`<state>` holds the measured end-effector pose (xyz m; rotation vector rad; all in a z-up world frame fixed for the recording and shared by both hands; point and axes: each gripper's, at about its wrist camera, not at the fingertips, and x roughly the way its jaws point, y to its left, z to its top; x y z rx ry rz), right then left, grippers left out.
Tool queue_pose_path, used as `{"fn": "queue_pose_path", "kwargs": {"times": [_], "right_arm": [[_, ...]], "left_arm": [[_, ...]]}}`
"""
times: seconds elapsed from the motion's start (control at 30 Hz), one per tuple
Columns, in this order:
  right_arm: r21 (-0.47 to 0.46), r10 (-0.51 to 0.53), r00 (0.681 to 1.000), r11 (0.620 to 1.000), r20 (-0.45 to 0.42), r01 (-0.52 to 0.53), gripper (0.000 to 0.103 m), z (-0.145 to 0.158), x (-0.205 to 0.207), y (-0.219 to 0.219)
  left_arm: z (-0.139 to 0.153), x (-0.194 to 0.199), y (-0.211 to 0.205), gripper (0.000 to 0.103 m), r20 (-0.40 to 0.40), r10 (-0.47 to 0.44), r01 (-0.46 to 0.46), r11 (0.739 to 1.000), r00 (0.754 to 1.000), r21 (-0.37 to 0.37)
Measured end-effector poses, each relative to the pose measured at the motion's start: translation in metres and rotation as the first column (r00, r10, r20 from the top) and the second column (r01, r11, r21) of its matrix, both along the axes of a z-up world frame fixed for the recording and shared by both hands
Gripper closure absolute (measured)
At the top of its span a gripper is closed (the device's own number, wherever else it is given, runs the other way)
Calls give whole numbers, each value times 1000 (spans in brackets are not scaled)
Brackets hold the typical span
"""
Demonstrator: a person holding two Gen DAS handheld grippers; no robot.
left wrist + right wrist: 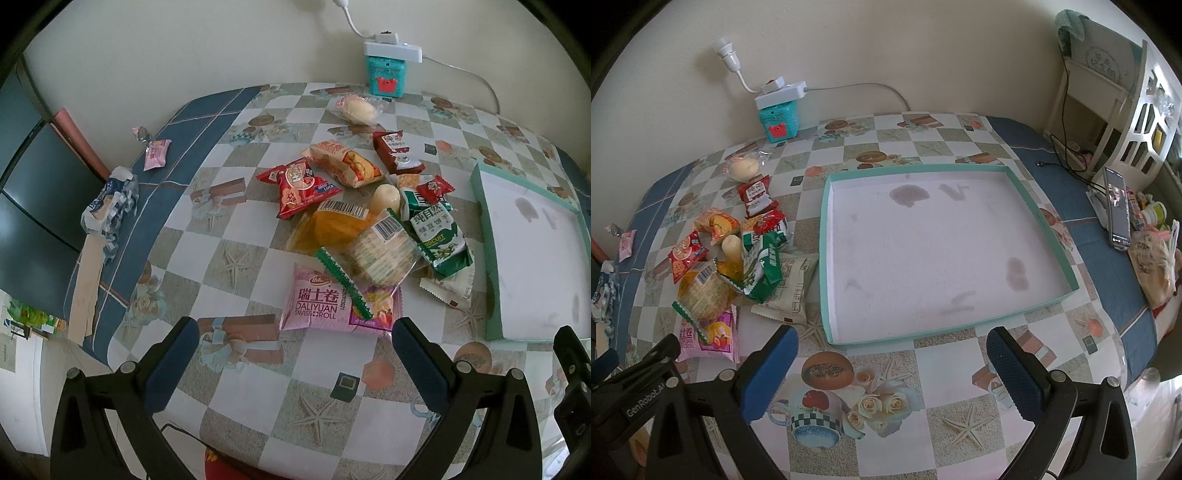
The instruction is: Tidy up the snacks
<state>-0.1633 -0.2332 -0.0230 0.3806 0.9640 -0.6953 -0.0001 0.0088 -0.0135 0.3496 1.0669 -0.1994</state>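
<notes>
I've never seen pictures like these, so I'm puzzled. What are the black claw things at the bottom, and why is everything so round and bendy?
Those claws are two grabbers that a person holds, one in each hand. Each has a tiny camera with a lens that bends the view. One picture looks out from the left gripper, the other from the right gripper. Both are open and hold nothing. On the checked tablecloth lies a pile of snack packets, with a pink Swiss roll packet nearest the left gripper. Beside the pile sits a shallow green-edged box with nothing in it, just stains. A small turquoise box stands by the wall.
</notes>
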Motion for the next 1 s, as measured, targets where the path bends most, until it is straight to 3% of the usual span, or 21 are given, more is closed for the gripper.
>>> {"fn": "queue_pose_path", "kwargs": {"times": [1.0], "right_arm": [[7,-7,1000,1000,-6,8,0,-2,0,-1]], "left_arm": [[-1,3,1,0,-19,4,-4,1000,1000,2]]}}
